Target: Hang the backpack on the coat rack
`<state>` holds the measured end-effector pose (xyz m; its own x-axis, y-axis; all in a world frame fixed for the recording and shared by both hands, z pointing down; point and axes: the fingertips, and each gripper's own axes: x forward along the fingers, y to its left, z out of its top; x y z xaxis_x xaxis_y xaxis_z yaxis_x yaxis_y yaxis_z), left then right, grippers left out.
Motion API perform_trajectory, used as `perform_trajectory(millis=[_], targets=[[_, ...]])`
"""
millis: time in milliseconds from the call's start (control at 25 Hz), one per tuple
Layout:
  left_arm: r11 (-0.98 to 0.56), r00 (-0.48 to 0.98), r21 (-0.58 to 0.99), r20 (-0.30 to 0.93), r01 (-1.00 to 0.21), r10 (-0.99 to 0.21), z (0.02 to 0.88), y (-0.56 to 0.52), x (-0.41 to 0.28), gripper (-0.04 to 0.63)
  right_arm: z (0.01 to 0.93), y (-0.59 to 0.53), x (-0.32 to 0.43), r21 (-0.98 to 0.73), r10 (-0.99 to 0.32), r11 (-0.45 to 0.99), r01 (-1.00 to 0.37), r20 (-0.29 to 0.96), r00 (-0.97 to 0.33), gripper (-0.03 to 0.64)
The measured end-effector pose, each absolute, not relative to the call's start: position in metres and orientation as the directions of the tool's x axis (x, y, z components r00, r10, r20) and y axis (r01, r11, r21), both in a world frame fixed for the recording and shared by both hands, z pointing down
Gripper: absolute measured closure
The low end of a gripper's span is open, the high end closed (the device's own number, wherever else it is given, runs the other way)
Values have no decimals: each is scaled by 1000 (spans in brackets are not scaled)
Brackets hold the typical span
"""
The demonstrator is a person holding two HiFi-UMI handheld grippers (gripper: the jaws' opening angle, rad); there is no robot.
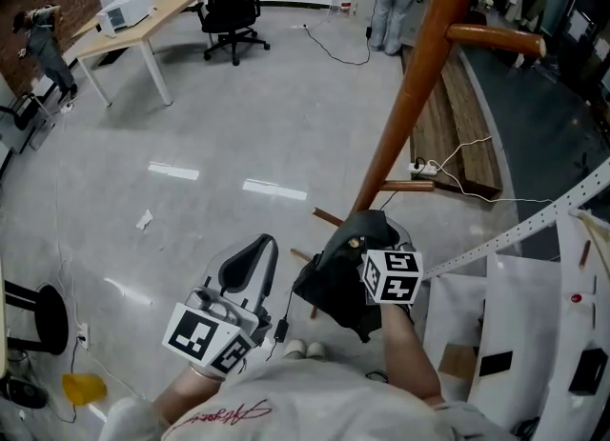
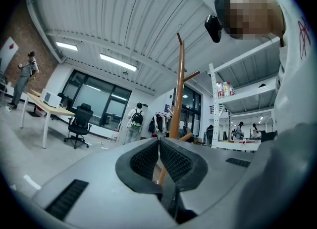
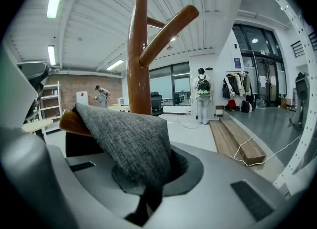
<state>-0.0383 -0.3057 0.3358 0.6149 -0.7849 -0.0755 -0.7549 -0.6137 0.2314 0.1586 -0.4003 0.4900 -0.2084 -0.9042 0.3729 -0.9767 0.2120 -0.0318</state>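
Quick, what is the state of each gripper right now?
Left gripper: closed, empty.
Right gripper: closed on the backpack.

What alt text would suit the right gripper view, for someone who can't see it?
The right gripper is shut on a grey backpack strap that lies over a peg of the wooden coat rack, whose pole rises close behind.

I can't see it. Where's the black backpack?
The black fabric backpack is low in the head view, in the right tongs, beside the brown wooden coat rack.
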Motion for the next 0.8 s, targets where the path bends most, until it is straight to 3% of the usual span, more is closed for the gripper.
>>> perform_trajectory(millis=[800], targets=[[-606,611,236,-58,-760,-789,340,-290,-37,574,525,-386,137,33,-894,238,-971,399,-205,598]])
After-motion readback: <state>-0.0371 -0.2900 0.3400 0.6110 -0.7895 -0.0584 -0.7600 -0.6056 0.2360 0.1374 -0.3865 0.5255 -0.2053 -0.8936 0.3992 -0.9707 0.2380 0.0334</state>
